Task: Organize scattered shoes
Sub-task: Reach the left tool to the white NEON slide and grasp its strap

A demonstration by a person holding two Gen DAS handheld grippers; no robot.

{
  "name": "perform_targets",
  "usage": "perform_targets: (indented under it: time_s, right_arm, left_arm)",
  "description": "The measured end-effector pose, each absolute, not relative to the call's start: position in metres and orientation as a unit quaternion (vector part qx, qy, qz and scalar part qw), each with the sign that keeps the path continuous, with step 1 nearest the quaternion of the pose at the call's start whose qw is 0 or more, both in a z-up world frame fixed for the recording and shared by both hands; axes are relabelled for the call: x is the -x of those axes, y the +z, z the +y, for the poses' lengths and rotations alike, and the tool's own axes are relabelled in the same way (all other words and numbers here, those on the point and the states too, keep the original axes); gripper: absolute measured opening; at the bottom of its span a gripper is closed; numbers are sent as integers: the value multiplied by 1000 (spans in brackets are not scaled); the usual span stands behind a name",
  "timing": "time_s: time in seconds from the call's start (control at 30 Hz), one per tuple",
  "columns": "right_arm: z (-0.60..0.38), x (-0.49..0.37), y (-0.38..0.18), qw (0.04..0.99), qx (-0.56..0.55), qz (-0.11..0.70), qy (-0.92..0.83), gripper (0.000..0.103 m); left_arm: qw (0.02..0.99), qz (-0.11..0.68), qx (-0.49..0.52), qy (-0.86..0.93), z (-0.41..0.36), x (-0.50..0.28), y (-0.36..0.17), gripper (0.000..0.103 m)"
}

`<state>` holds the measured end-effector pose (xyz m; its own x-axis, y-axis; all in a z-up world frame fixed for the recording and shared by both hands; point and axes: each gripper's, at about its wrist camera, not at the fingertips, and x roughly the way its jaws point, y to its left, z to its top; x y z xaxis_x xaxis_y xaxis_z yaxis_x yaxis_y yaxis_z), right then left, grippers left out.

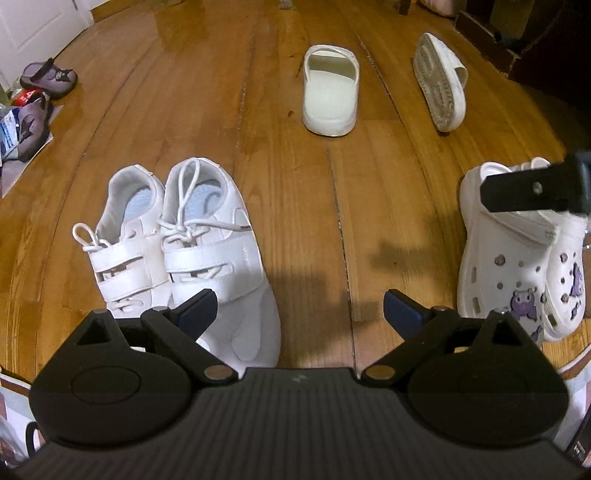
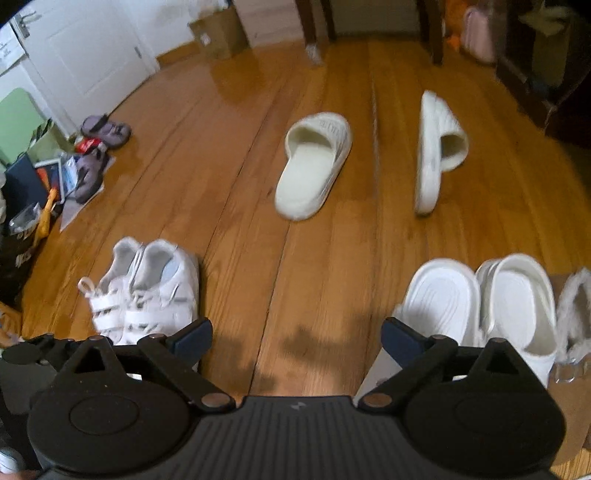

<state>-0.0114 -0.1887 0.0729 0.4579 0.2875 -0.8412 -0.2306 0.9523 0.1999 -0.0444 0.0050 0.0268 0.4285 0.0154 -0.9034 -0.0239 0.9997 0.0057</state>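
A pair of white strap sneakers (image 1: 177, 243) stands side by side on the wood floor, just ahead of my open left gripper (image 1: 299, 312), which holds nothing. A pair of white clogs with purple charms (image 1: 517, 258) stands at the right. Farther off lie two cream slides: one flat (image 1: 330, 90), one tipped on its side with the sole showing (image 1: 439, 81). In the right wrist view my right gripper (image 2: 297, 339) is open and empty, between the sneakers (image 2: 147, 295) and the clogs (image 2: 480, 302). The slides (image 2: 314, 166) (image 2: 437, 147) lie beyond. The right gripper's finger (image 1: 535, 190) pokes in over the clogs.
Two purple sandals (image 2: 99, 147) lie among papers and clutter (image 2: 44, 177) by the white door (image 2: 81, 55) at the left. A cardboard box (image 2: 218, 33) and chair legs (image 2: 310, 29) stand at the back. A furry slipper (image 2: 576, 317) sits right of the clogs. Dark furniture (image 2: 554, 74) lines the right.
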Motion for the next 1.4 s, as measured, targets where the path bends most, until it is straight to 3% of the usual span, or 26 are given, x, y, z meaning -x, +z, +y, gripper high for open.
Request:
perform_targets:
  time_s: [0.33,0.43,0.73,0.77,0.8,0.83,1.27,1.33,1.37,1.4]
  right_arm:
    - [-193,-65,53,823,-3,548,146,98]
    - [-192,-97,37,807,-50,566,162,98]
    - [-192,-152,4,828,-78,539,132,98]
    - [-192,-156,0,831,-71,537,128,98]
    - [-193,-159,-3,832,-65,536,126,98]
    - [-195,-161,-7,833,-64,536,123,98]
    - [-208,-121,16,823,-54,548,137,98]
    - [-213,-119,21,826,-50,546,133,98]
    - [-216,-119,22,827,-53,545,130,98]
    - [-219,-120,23,828,-57,544,126,98]
  left_arm:
    - [848,529,-7,13,0,-94,29,98]
    - [852,521,-39,24,-4,-133,19,95]
    - [865,499,-52,1,-5,-230,-22,95]
    - [865,499,-55,6,-5,-240,-28,89]
    - [865,499,-53,20,-5,-250,-34,73]
    - [864,500,-43,40,-5,-263,-41,66]
    - [888,455,-71,4,-42,-317,-80,68]
    - [887,457,-71,5,-44,-325,-86,44]
    - [886,459,-69,8,-44,-327,-87,8]
    - [883,465,-60,20,-43,-328,-89,8]
